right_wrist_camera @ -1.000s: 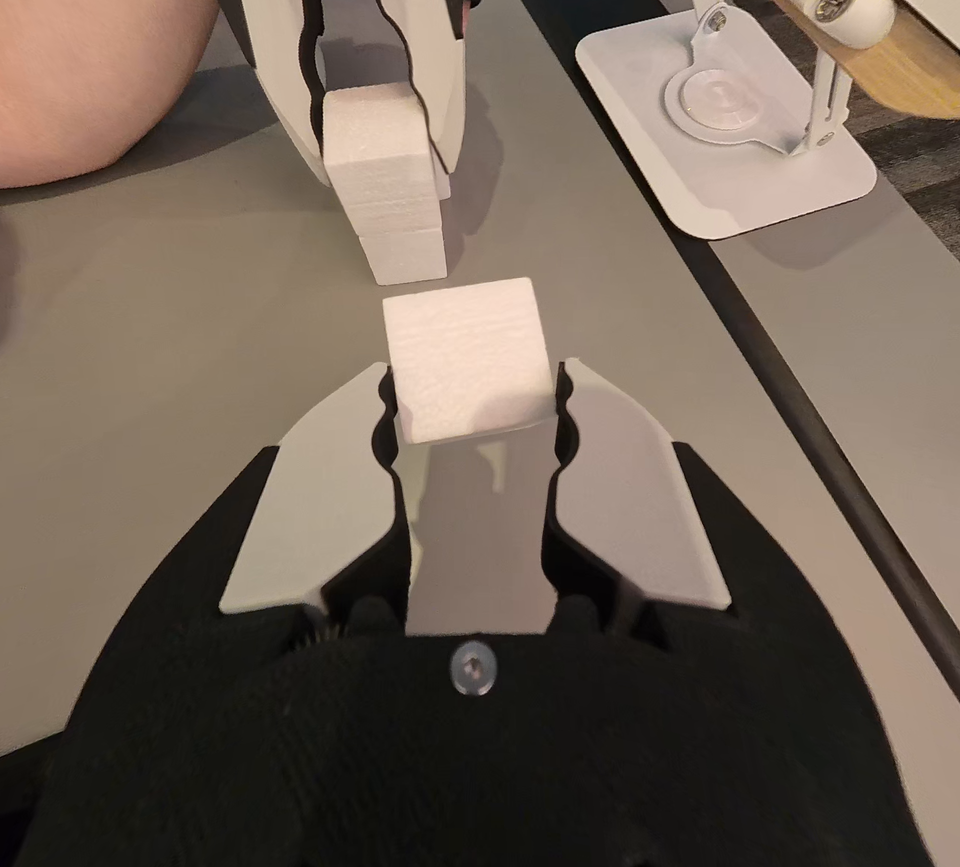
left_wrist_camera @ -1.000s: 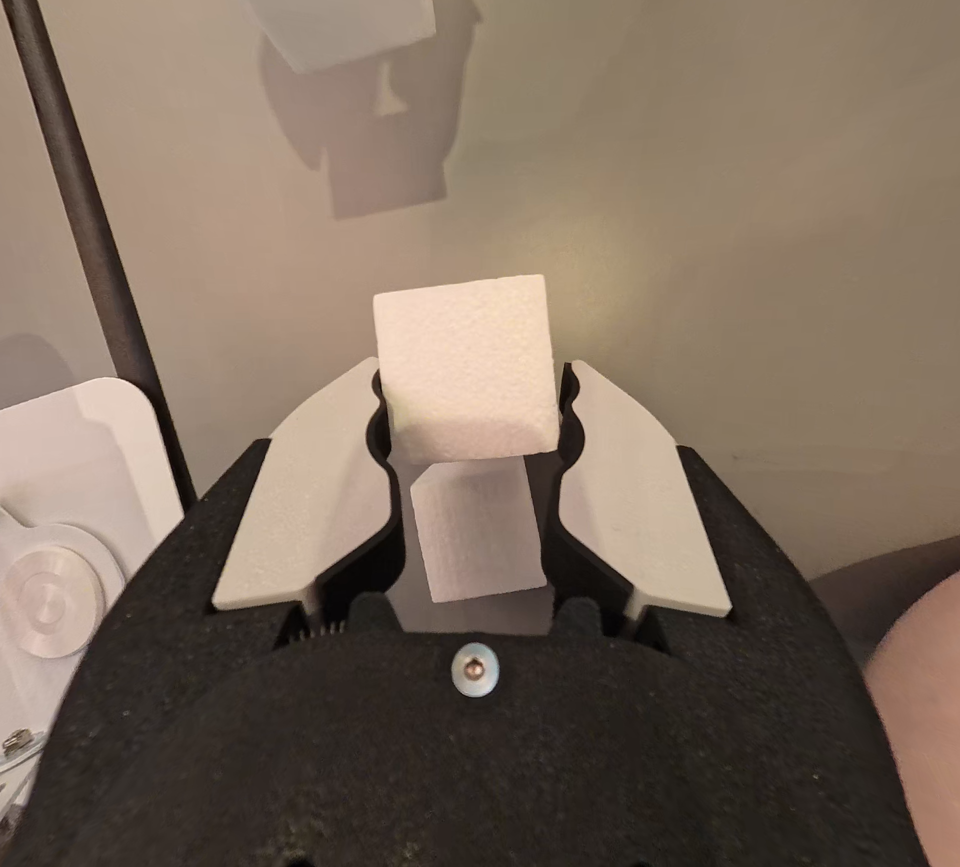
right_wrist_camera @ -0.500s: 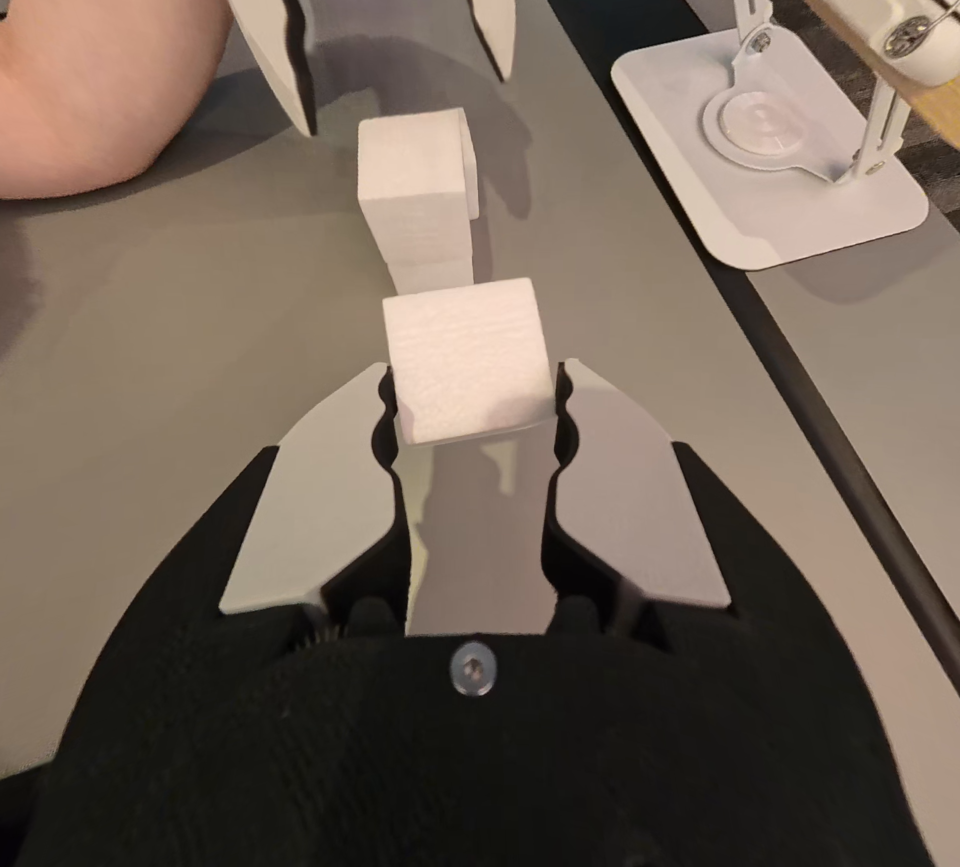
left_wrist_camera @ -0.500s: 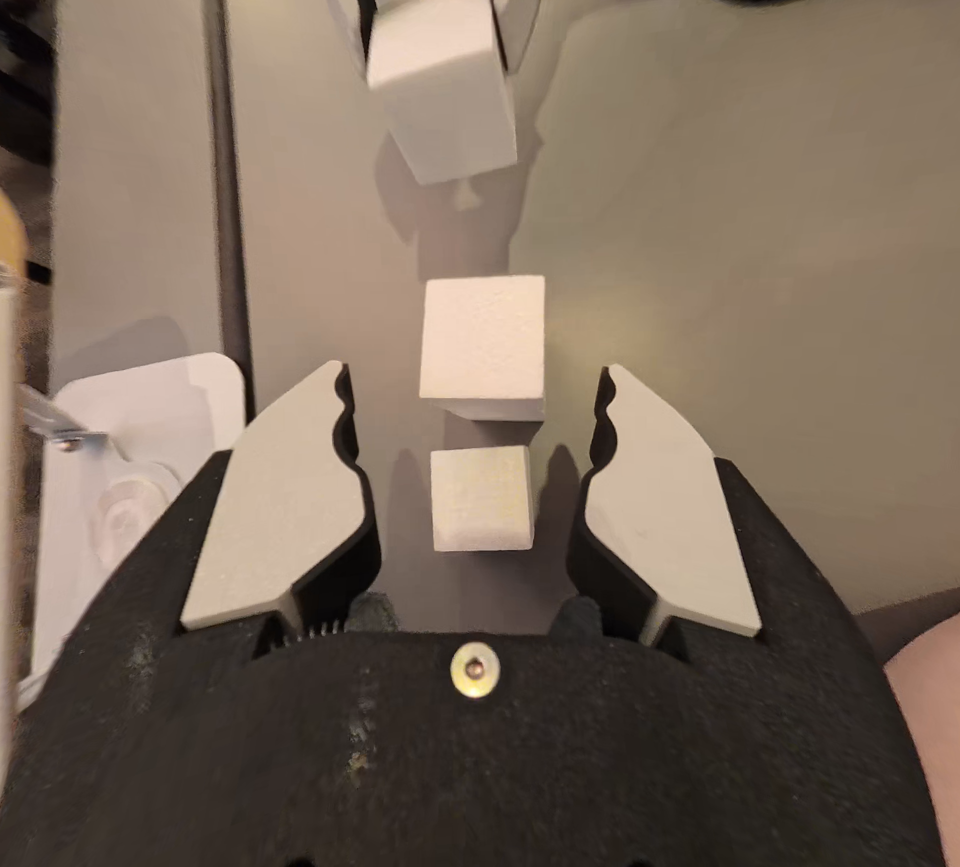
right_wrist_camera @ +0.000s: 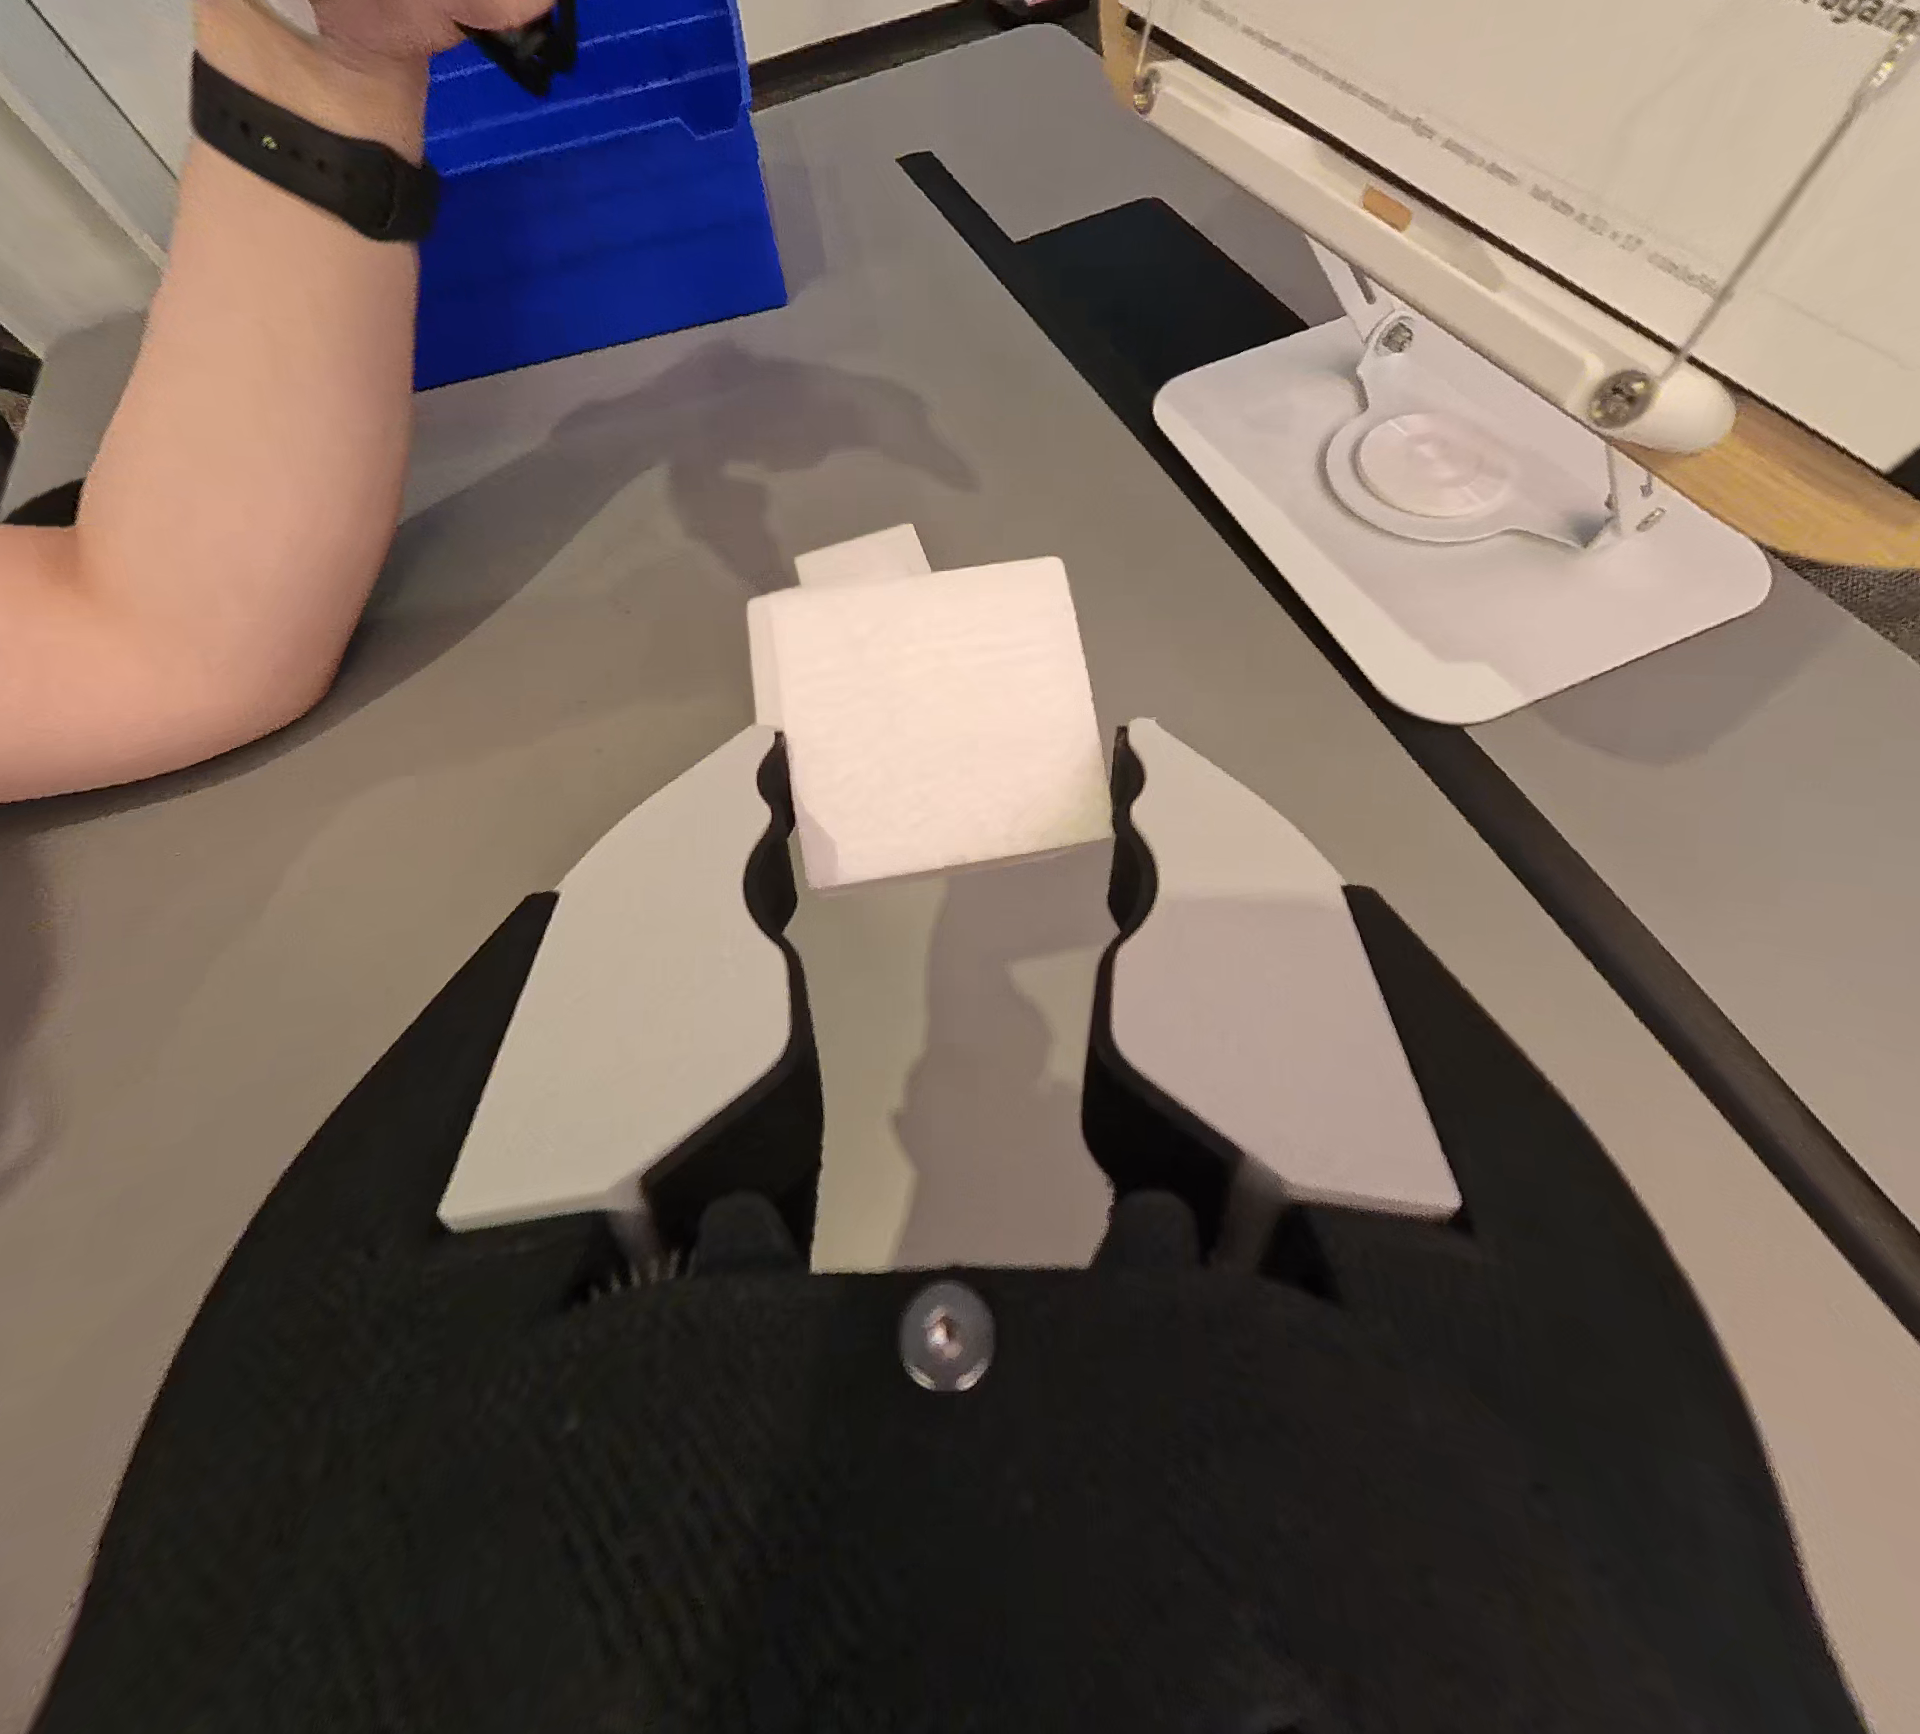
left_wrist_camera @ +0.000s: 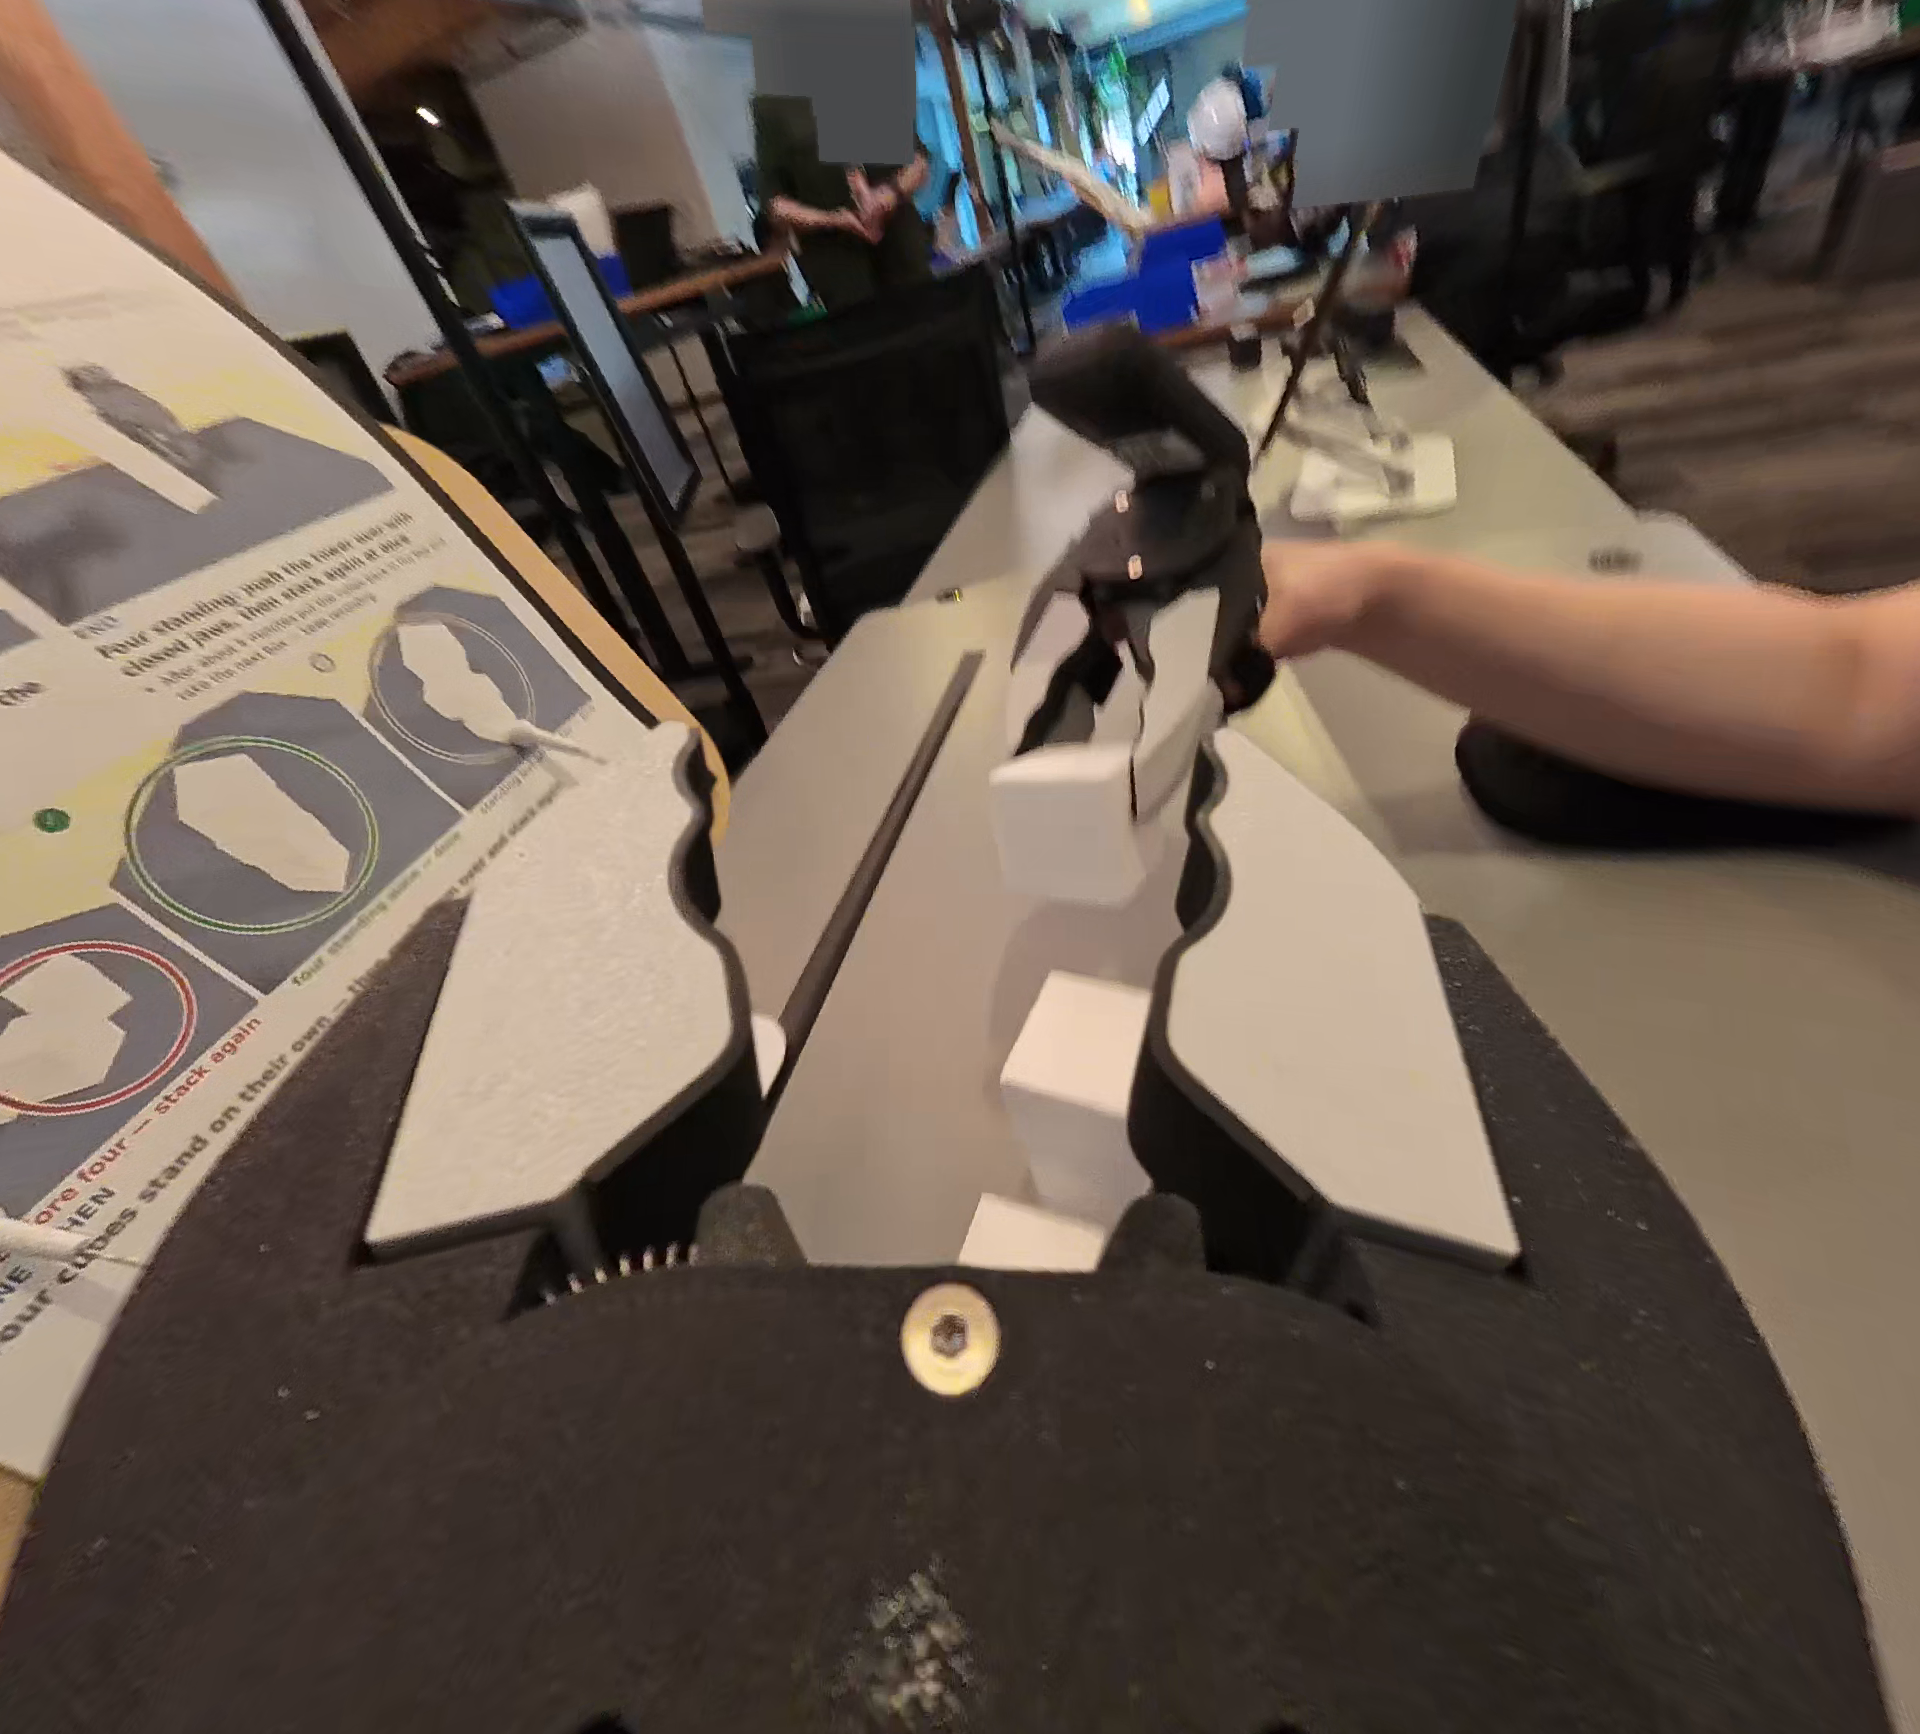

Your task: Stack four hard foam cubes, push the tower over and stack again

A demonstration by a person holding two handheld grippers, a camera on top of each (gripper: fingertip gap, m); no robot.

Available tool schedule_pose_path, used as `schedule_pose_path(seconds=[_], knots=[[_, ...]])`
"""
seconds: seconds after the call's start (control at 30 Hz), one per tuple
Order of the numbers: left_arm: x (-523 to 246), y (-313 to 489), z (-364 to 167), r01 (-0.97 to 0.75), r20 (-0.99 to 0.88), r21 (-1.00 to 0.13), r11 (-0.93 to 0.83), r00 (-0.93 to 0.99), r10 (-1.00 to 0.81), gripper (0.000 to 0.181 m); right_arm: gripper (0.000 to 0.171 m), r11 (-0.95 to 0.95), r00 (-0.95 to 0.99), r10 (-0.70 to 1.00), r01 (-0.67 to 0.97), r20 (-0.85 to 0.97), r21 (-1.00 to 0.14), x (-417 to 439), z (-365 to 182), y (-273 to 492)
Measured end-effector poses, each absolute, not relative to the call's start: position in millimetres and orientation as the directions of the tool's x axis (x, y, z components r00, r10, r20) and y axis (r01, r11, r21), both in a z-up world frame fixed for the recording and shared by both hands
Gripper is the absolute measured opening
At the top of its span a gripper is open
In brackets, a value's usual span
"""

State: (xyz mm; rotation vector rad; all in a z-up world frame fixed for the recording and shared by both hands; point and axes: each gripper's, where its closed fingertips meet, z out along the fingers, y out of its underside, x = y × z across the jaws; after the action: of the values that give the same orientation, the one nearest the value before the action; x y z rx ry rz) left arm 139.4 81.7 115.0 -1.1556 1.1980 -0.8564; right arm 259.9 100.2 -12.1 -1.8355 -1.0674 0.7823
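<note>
My right gripper [right_wrist_camera: 951,739] is shut on a white foam cube [right_wrist_camera: 935,718] and holds it above the grey table [right_wrist_camera: 416,853]. Just behind and below it, parts of the white cube stack [right_wrist_camera: 862,554] show. My left gripper [left_wrist_camera: 948,780] is open and empty, raised and tilted up. Between its fingers I see two cubes of the stack [left_wrist_camera: 1075,1082], and the right gripper [left_wrist_camera: 1132,739] holding its cube [left_wrist_camera: 1060,822] over them. How many cubes the stack has is hidden.
A blue bin [right_wrist_camera: 592,230] stands at the back left. A white stand base [right_wrist_camera: 1455,521] with an instruction board [right_wrist_camera: 1558,22] is at the right. A dark seam [right_wrist_camera: 1558,905] runs along the table. A forearm [right_wrist_camera: 208,541] rests at the left. The left gripper's tips are roughly 20 centimeters from the right gripper's. From my right tips it is roughly 20 centimeters to the dark seam [right_wrist_camera: 1558,905]; from my left, 40 centimeters. Look for it in the left wrist view [left_wrist_camera: 845,938] too.
My left gripper opened, let go of the cube on the stack, then lifted away and tilted up. My right gripper carried its cube forward to over the stack.
</note>
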Motion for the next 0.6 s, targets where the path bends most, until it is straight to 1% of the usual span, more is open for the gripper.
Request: schedule_pose_path(seconds=[0.1,0.17,0.2,0.33,0.43,0.6], knots=[[137,87,132,0.016,-0.178,-0.981,0.194,0.328,-0.928,0.09,0.059,-0.262,0.436,0.896,0.369,-0.083,-0.892,250,-11,99],[138,78,131,0.046,-0.154,-0.983,0.18,0.341,-0.927,0.087,0.059,-0.261,0.447,0.891,0.361,-0.079,-0.895,246,-8,100],[140,72,128,0.046,-0.146,-0.984,0.171,0.329,-0.933,0.084,0.059,-0.263,0.453,0.888,0.355,-0.081,-0.897,244,-6,100],[141,70,105,-0.043,-0.161,-0.987,0.157,0.397,-0.904,0.076,0.059,-0.268,0.475,0.876,0.329,-0.087,-0.905,242,5,100],[137,69,88,-0.08,-0.152,-0.988,0.13,0.421,-0.894,0.075,0.059,-0.264,0.503,0.862,0.33,-0.068,-0.906,244,13,101],[122,78,86,-0.039,-0.086,-0.996,0.077,0.451,-0.888,0.072,0.059,-0.225,0.506,0.862,0.349,-0.019,-0.91,238,30,98]])
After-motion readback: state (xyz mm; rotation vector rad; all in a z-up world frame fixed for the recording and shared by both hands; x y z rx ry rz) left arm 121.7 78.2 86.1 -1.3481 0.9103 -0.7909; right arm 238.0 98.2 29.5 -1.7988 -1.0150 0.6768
